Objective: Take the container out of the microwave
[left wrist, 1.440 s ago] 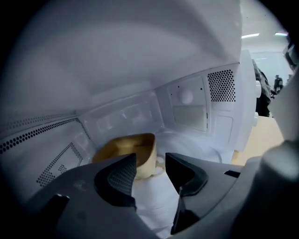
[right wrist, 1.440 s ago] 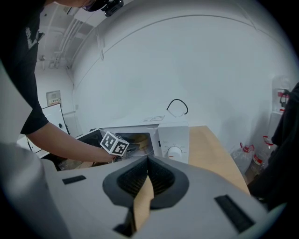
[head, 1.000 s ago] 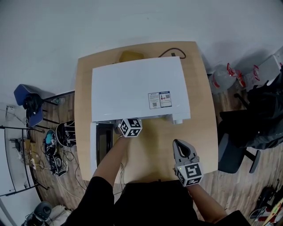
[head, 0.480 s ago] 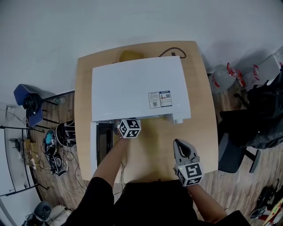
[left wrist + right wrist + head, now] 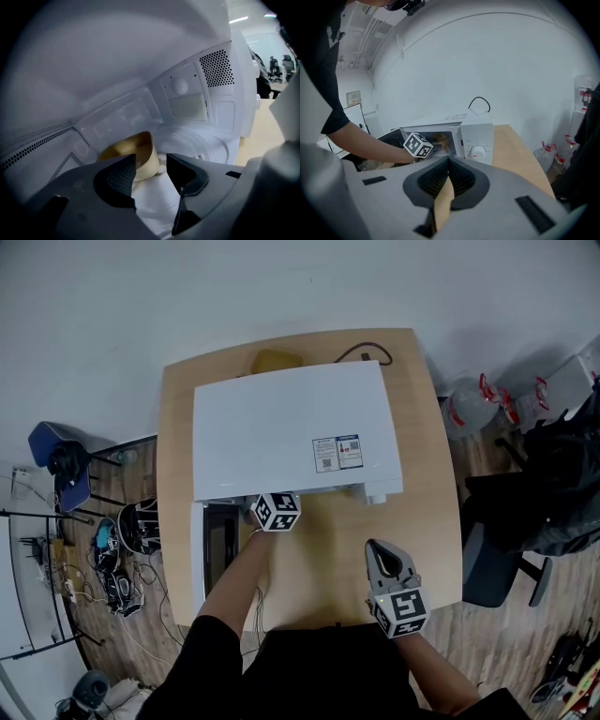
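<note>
Little has shifted on the counter (image 5: 328, 554) since the earlier frames. Both hands sit where they were, and the one real change is at the left gripper (image 5: 151, 161), whose fingers have just been opening and now stand wide apart.

That gripper reaches into the open mouth of the white microwave (image 5: 291, 427), which fills the far half of the counter. In the head view only its marker cube (image 5: 277, 510) shows, at the front edge of the oven. The door (image 5: 199, 549) hangs swung out toward the counter's near left corner.

Inside the cavity the container (image 5: 131, 149), a tan bowl, sits toward the left, at the edge of the glass turntable (image 5: 201, 143). Its near wall stands in the gap just beyond the fingertips, closer to the left-hand finger (image 5: 117, 180). The other finger (image 5: 185, 173) is clear of it, so nothing is clamped. Only the bowl's tan inner wall shows, and I cannot tell whether anything lies in it.

The right gripper (image 5: 380, 547) rests apart from the oven, over the bare counter near its near right corner. Its fingers are pressed together with nothing between them. As before, a yellowish thing (image 5: 272, 360) and a black cable (image 5: 361, 352) lie behind the microwave along the far edge.
</note>
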Action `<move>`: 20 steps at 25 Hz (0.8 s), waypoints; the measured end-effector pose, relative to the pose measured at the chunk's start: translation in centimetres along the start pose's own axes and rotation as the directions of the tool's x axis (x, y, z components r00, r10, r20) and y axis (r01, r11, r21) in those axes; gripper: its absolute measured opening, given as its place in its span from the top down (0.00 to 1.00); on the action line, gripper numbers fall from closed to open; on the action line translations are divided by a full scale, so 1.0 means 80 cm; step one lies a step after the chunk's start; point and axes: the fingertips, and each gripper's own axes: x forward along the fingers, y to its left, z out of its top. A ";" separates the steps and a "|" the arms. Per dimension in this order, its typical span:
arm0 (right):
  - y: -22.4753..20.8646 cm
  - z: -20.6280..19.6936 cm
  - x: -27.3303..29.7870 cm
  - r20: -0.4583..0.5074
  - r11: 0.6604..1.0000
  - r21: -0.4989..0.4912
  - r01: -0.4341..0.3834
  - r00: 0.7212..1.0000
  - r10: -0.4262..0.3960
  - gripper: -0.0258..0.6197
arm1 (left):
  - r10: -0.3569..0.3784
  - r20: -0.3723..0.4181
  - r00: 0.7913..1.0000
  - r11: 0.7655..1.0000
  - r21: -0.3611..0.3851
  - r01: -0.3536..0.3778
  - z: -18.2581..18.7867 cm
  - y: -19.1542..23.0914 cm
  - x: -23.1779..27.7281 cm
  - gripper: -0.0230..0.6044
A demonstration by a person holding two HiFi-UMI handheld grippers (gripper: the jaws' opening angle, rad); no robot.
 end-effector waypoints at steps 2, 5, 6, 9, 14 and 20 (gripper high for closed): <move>-0.002 -0.001 0.000 0.000 1.000 0.004 0.005 1.000 -0.005 0.87 | 0.005 -0.017 1.000 1.000 0.003 -0.005 -0.008 0.000 0.008 0.67; -0.008 -0.005 -0.002 -0.009 1.000 0.012 0.014 1.000 -0.014 0.87 | 0.020 -0.019 1.000 1.000 0.015 -0.020 0.002 0.008 0.010 0.67; -0.009 -0.006 -0.002 -0.013 1.000 0.013 0.017 1.000 -0.016 0.87 | 0.031 -0.016 0.999 0.999 0.021 -0.031 0.010 0.013 0.009 0.67; -0.011 -0.008 -0.003 -0.016 1.000 0.014 0.020 1.000 -0.020 0.87 | 0.055 -0.021 0.998 0.998 0.031 -0.054 0.014 0.020 0.008 0.70; -0.011 -0.002 0.000 -0.006 1.000 0.014 0.021 1.000 -0.021 0.87 | 0.045 -0.019 0.999 0.997 0.062 -0.044 0.010 0.016 0.007 0.86; -0.010 -0.005 -0.002 -0.006 1.000 0.013 0.018 1.000 -0.018 0.87 | 0.019 -0.033 0.999 0.999 0.046 -0.018 -0.012 0.000 0.010 0.92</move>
